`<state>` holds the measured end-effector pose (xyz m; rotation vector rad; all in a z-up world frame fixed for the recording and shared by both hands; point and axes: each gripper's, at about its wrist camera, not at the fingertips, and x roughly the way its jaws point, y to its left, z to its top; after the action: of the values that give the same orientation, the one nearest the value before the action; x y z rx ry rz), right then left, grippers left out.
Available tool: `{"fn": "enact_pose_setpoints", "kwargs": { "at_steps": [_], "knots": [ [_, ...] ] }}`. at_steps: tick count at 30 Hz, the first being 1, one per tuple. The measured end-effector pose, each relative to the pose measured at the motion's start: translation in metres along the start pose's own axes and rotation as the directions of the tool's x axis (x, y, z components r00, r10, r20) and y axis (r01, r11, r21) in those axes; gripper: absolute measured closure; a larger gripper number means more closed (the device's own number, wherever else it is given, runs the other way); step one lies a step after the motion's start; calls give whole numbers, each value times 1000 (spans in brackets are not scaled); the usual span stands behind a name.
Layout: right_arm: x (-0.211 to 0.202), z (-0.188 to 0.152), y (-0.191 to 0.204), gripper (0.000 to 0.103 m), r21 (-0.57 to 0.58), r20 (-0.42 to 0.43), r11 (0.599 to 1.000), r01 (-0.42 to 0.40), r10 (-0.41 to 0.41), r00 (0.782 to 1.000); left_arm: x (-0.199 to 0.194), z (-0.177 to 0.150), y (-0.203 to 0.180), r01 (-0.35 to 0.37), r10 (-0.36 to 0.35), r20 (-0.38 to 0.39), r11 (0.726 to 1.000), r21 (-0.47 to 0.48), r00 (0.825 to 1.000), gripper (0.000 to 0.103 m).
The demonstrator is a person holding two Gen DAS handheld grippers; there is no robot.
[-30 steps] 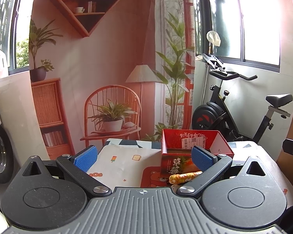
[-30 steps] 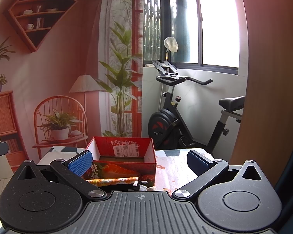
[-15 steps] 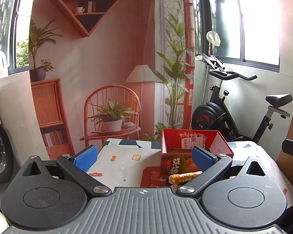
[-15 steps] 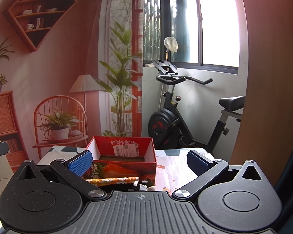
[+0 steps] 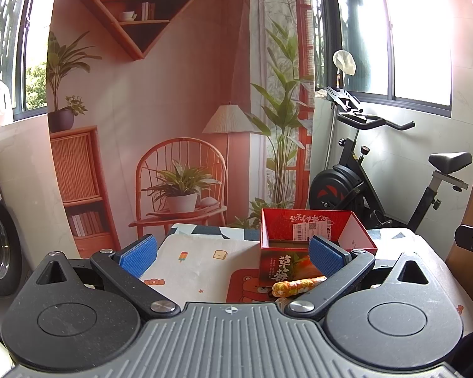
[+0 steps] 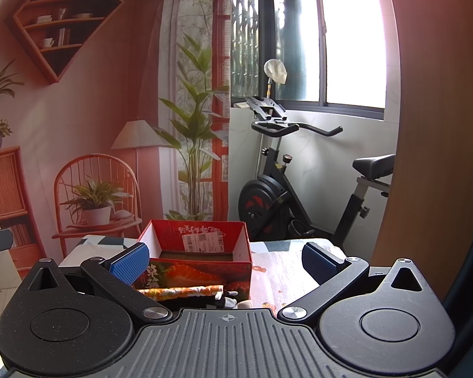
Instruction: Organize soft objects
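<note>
Across the left wrist view, we log no change against the earlier frames: every item sits where it did. Our left gripper point(image 5: 231, 253) stands wide, blue pads point(image 5: 135, 253) far apart, nothing between them. Below them spreads a table point(image 5: 205, 261) under a printed cloth with small cartoon motifs. One red open-topped box point(image 5: 302, 239) sits right of centre on the cloth, a white label on its inner far wall. One soft roll point(image 5: 296, 284), orange and yellow patterned, lies on the cloth just in front of the box's near face; its long axis runs roughly left to right, the right end slightly raised in the picture and partly hidden behind the right finger. Beyond the table we note an exercise bike point(image 5: 378, 170) under the window.

Across the right wrist view, we again record no difference from the earlier frames. Our right gripper point(image 6: 225, 260) is likewise spread wide and empty, its left pad overlapping the box's point(image 6: 198, 245) near left corner in the picture. The roll point(image 6: 183, 291) lies along the foot of the box, long axis left to right, nearly parallel to the near face. Small pale items beside its right end are too hidden to identify. The bike point(image 6: 287, 182) stands behind the table point(image 6: 280, 277).
</note>
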<state>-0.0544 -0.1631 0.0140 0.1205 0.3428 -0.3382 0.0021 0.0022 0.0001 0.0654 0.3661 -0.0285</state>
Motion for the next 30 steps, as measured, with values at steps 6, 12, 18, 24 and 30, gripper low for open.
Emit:
{"fn": "enact_pose_setpoints", "kwargs": {
  "at_steps": [6, 12, 18, 24, 30],
  "knots": [
    [1, 0, -1, 0, 0, 0, 1000, 0, 0, 1000, 0, 0, 0, -1, 1, 0, 1000, -1, 1000, 0],
    [1, -1, -1, 0, 0, -1, 1000, 0, 0, 1000, 0, 0, 0, 0, 0, -1, 1000, -1, 1000, 0],
    [2, -1, 1, 0, 1, -1, 1000, 0, 0, 1000, 0, 0, 0, -1, 1, 0, 1000, -1, 1000, 0],
    [3, -1, 3, 0, 3, 2, 1000, 2, -2, 1000, 2, -2, -1, -1, 1, -6, 1000, -2, 1000, 0],
    [1, -6, -6, 0, 74, 61, 995, -60, 56, 997, 15, -10, 1, -16, 16, 3, 1000, 8, 1000, 0]
  ]
}}
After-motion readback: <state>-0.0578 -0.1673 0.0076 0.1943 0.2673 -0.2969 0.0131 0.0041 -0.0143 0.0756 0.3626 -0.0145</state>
